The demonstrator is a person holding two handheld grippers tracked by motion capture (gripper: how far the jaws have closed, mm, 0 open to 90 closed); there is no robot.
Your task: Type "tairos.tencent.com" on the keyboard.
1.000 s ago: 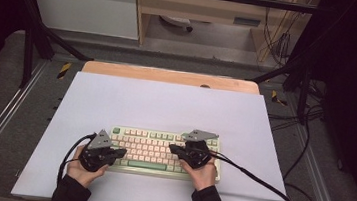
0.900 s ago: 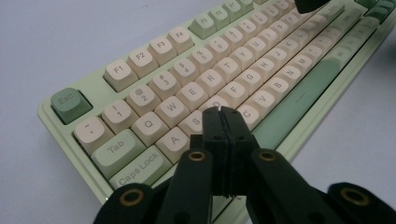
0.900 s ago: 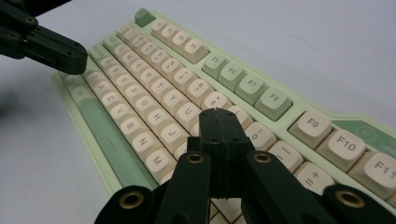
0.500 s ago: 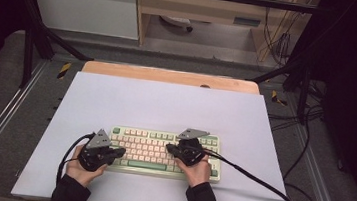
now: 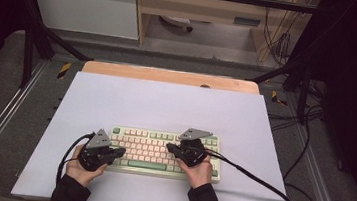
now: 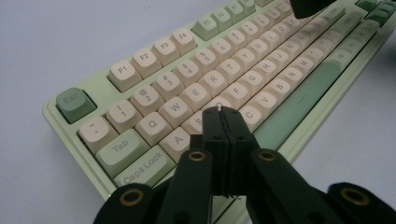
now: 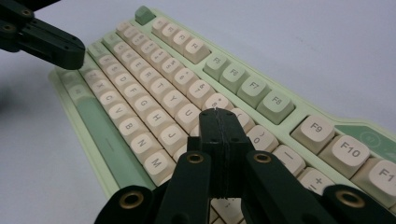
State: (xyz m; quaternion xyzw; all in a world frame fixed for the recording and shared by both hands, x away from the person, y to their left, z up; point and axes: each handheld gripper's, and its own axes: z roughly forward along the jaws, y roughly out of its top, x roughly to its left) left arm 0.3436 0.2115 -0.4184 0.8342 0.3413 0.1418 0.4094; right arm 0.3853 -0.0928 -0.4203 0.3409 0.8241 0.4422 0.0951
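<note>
I have the keyboard (image 5: 161, 151) lying flat near my edge of the desk (image 5: 166, 104). My left gripper (image 6: 219, 109) sits over its left end, fingers pressed together above the S and D keys. My right gripper (image 7: 215, 112) hovers over the right half, fingers together near the I key. A pale sheet covers the desk; cables (image 5: 283, 41) hang in the dim room behind.

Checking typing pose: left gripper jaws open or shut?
Shut. In the left gripper view the left gripper has its two black jaws pressed together, nothing between them, over the keyboard.
</note>
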